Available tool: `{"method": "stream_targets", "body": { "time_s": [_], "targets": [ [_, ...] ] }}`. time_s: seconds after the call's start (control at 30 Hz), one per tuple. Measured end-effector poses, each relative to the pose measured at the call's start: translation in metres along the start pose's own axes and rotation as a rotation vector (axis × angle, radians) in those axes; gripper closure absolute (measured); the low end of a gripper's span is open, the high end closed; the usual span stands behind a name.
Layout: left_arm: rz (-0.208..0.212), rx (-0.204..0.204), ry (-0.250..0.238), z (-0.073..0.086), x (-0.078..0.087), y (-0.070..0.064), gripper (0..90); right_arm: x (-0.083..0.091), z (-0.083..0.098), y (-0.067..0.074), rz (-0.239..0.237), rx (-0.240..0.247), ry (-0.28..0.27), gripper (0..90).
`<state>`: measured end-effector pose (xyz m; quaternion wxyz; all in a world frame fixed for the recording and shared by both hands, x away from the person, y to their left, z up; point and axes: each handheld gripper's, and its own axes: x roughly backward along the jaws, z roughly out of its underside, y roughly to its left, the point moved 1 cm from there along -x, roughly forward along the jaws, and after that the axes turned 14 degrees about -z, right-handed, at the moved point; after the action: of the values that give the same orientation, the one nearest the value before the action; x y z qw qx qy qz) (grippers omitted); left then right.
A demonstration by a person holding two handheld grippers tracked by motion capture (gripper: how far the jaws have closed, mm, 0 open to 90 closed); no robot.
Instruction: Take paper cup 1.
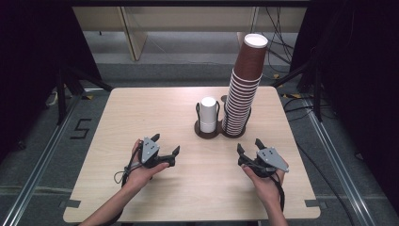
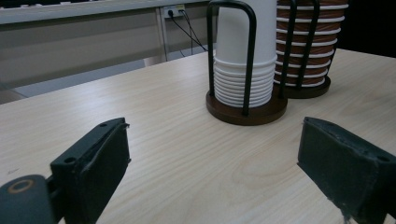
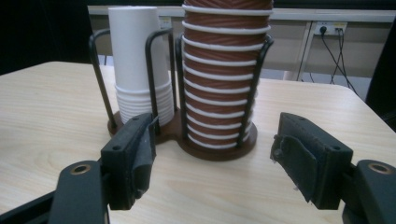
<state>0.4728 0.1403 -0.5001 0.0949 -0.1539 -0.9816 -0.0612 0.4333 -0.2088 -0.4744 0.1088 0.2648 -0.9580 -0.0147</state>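
A dark brown double cup holder stands at the middle back of the wooden table. Its left well holds a short stack of white paper cups. Its right well holds a tall stack of brown ribbed cups that leans right. My left gripper rests low on the table, left of the holder, jaws open and empty. My right gripper rests in front of the brown stack, also open with nothing between its jaws.
Black wire hoops of the holder rise around both stacks. A wide stretch of bare tabletop lies between the grippers and the holder. Beyond the table are a grey floor, cables and a wall socket.
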Motion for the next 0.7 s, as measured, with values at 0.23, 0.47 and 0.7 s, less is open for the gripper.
{"method": "stream_targets", "body": {
  "time_s": [0.23,0.47,0.7],
  "targets": [
    [0.039,-0.033,0.011,-0.010,-0.017,-0.009,8.8,-0.009,-0.013,0.007,-0.008,0.020,-0.006,29.8],
    [0.060,-0.064,0.012,-0.018,-0.032,-0.013,11.1,-0.021,-0.023,0.012,-0.023,0.018,-0.005,29.8],
    [0.063,-0.059,0.004,-0.026,-0.045,-0.019,14.2,-0.031,-0.034,0.014,-0.025,0.039,-0.012,29.9]
  ]
}}
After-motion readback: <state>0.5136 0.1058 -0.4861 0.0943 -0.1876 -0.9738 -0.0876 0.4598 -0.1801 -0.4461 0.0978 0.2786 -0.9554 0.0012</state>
